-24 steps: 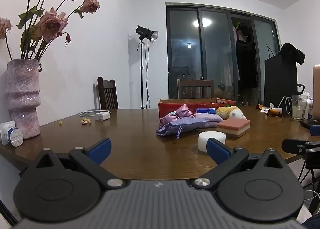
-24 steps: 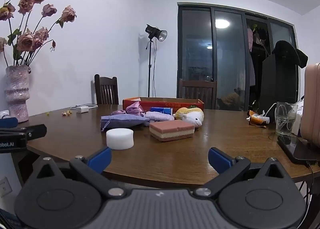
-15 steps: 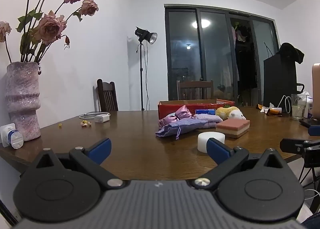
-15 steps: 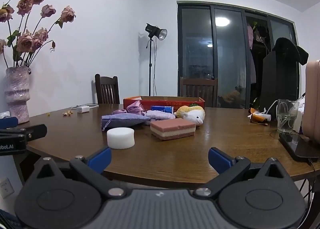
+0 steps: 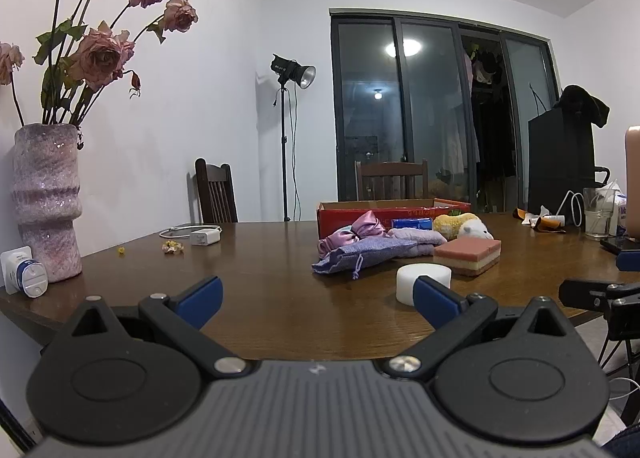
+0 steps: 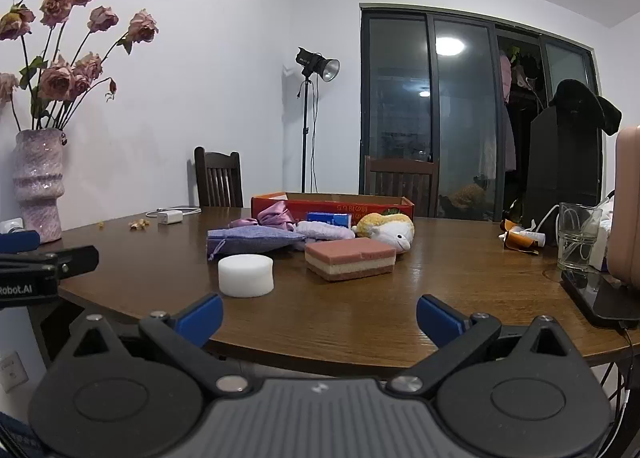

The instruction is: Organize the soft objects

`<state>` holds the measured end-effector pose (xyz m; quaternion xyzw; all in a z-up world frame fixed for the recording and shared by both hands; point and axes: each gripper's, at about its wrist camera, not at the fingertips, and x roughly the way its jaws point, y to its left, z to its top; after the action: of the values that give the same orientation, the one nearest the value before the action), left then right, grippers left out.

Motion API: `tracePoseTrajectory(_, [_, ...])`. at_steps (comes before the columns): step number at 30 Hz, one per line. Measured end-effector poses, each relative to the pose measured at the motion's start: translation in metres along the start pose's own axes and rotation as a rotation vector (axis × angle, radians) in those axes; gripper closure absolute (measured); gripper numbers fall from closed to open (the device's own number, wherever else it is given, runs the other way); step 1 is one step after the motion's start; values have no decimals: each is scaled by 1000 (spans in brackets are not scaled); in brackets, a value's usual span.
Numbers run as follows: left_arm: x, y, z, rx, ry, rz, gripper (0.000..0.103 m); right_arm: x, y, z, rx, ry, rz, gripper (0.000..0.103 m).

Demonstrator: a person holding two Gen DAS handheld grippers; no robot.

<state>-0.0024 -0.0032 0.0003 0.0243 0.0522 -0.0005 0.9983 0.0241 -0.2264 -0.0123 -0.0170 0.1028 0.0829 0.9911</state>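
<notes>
On the brown table lie a white round sponge, a pink layered sponge, a purple drawstring pouch, a pink satin pouch, a lilac cloth, a yellow-white plush toy and a blue packet, in front of a red cardboard box. In the left wrist view the same items show: round sponge, pink sponge, purple pouch, box. My left gripper and right gripper are open and empty, at the near table edge.
A pink vase of dried roses stands at the left edge with a small white bottle. A white charger lies at the back left. A glass, a black phone and a pink case are at the right. Chairs stand behind the table.
Both views have shifted only slightly; the objects appear a touch higher and farther. Nothing on the table has moved and both grippers stay open.
</notes>
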Motion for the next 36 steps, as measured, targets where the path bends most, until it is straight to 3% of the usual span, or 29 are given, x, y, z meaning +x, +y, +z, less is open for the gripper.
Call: tracePoseTrajectory(36, [0, -1, -1, 3, 5, -6, 0, 3, 0, -2, 4, 17, 8, 0])
